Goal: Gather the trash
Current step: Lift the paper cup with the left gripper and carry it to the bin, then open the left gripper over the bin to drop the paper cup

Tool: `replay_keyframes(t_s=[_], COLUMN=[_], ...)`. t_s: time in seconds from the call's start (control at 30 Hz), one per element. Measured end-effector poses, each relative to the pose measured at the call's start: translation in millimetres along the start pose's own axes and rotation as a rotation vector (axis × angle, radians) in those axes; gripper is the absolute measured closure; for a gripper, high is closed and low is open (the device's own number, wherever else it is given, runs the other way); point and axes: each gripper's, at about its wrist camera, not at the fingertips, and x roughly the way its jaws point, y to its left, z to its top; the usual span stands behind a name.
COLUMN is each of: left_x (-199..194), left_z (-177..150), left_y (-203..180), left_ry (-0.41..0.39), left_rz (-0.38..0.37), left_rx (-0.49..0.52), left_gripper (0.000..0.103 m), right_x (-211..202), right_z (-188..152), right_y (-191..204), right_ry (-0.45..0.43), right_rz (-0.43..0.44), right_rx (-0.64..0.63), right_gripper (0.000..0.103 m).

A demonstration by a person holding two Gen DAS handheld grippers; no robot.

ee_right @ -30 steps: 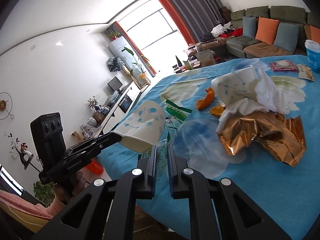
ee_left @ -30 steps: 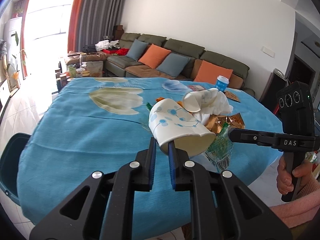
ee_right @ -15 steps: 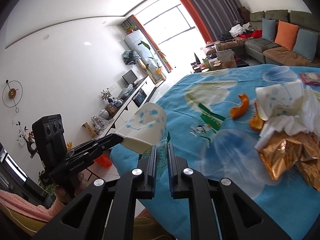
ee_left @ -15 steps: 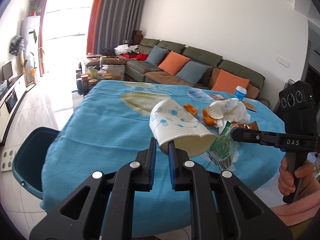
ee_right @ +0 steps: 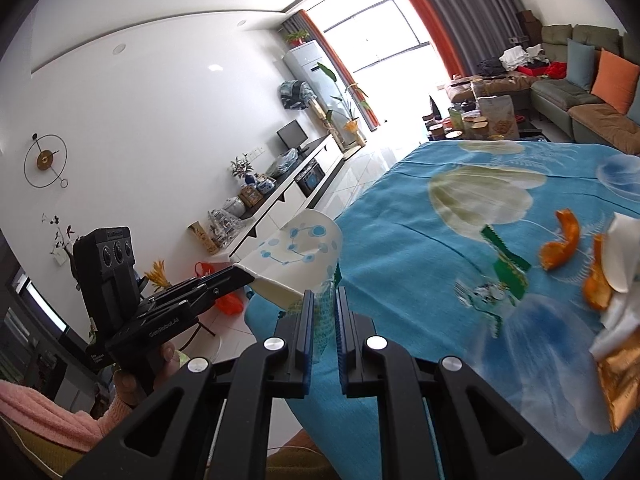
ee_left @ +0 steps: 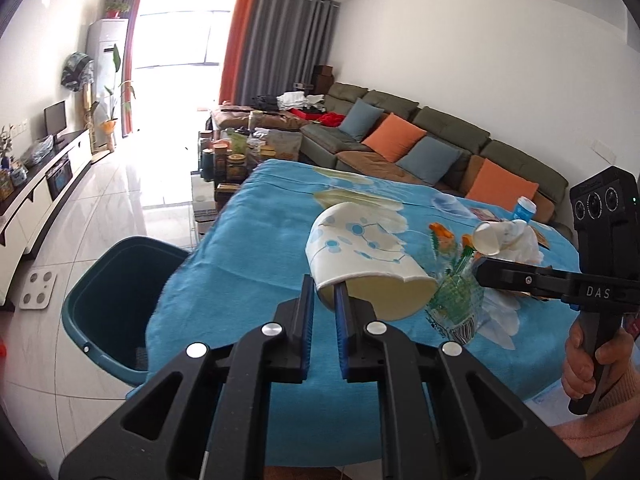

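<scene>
My left gripper [ee_left: 322,300] is shut on the rim of a white paper cup [ee_left: 360,256] with blue dots, held tilted above the blue tablecloth [ee_left: 248,248]. In the right wrist view the same cup [ee_right: 296,256] hangs off the left gripper [ee_right: 244,276] past the table's edge. My right gripper [ee_right: 323,308] is shut on a clear plastic wrapper [ee_right: 325,320] with green print, and the wrapper [ee_left: 456,300] dangles beside the cup. A teal bin [ee_left: 108,280] stands on the floor left of the table.
On the cloth lie orange peels [ee_right: 564,240], a green wrapper [ee_right: 504,264], gold foil [ee_right: 620,380] and a crumpled tissue with a second cup [ee_left: 508,236]. A hand [ee_left: 588,360] holds the right gripper's handle. A sofa [ee_left: 440,140] lines the far wall.
Both grippers have swung left with the cup and the wrapper, away from the trash pile towards the table's edge. The teal bin has come further into the left wrist view.
</scene>
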Motion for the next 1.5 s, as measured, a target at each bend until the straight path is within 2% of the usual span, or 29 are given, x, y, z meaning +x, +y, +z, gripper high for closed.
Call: replay_keyframes(t_s=[0.4, 0.53, 0.77, 0.97, 1.23, 1.5], left_x=[-9.1, -13.1, -8.5, -13.7, -20.8, -16.4], left_z=[0.1, 0.9, -3.1, -3.8, 1.9, 4.1], left_y=[45.8, 62.4, 88.2, 100.8, 126.1, 158.1], left_ry=[-0.019, -0.027, -0.011, -0.028, -0.057, -0.051], left_rz=[0.107, 0.148, 0.171, 0.198, 0.277, 0.350], left_rx=[-0.074, -0.099, -0.159, -0.179, -0.210, -0.255], left_gripper=[0.094, 0.099, 0.099, 0.099, 0.099, 0.099], right_x=[35.9, 47.8, 74.4, 93.5, 124.2, 166.0], right_z=[13.6, 21.3, 29.1, 34.9, 48.6, 61.8], right_y=[19.7, 24.9, 32.4, 37.7, 46.3, 60.6], right_ry=[0.045, 0.059, 0.096, 0.115, 0.128, 0.157], right_rz=[0.052, 0.062, 0.085, 0.091, 0.102, 0.111], right_rx=[-0.033, -0.039, -0.040, -0.042, -0.043, -0.040], right_gripper=[0.094, 0.094, 0.094, 0.094, 0.094, 0.094])
